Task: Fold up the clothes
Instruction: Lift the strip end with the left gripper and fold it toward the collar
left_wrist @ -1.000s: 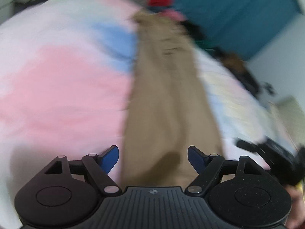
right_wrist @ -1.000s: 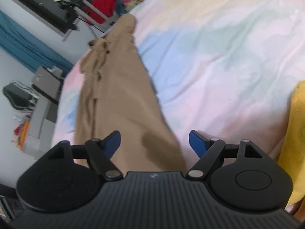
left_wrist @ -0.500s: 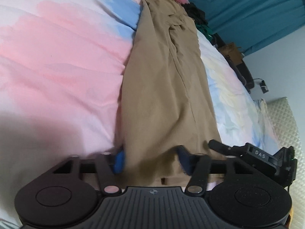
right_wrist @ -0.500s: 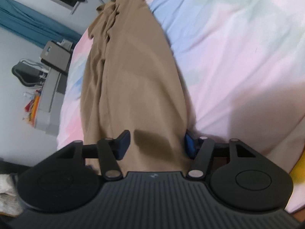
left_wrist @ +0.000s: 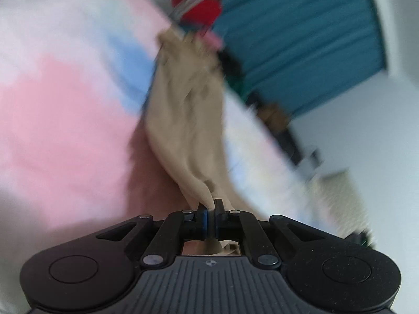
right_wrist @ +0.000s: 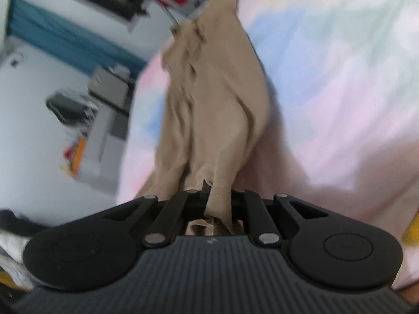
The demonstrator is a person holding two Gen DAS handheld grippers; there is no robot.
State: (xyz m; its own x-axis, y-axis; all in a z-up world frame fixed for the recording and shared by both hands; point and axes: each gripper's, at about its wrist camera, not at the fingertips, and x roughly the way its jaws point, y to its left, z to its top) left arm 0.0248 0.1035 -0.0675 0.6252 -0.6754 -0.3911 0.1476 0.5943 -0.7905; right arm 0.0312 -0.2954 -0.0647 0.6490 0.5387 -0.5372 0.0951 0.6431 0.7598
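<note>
A long tan garment (left_wrist: 188,110) lies lengthwise on a bed with a pastel pink, blue and white cover (left_wrist: 65,120). My left gripper (left_wrist: 210,206) is shut on the garment's near end, and the cloth rises from the bed into its jaws. In the right wrist view the same tan garment (right_wrist: 217,96) runs away from me, bunched in folds. My right gripper (right_wrist: 217,196) is shut on its near end too, with cloth pinched between the jaws. Both views are blurred by motion.
A teal curtain (left_wrist: 301,41) and a red item (left_wrist: 204,7) lie beyond the bed's far end. A grey cabinet (right_wrist: 107,110) stands left of the bed. Something yellow (right_wrist: 411,230) shows at the right edge. The bed cover (right_wrist: 340,78) spreads to the right.
Both grippers went from open over the garment's near end to shut on it. The pinched end has been lifted off the bed, and the cloth now bunches into folds.
</note>
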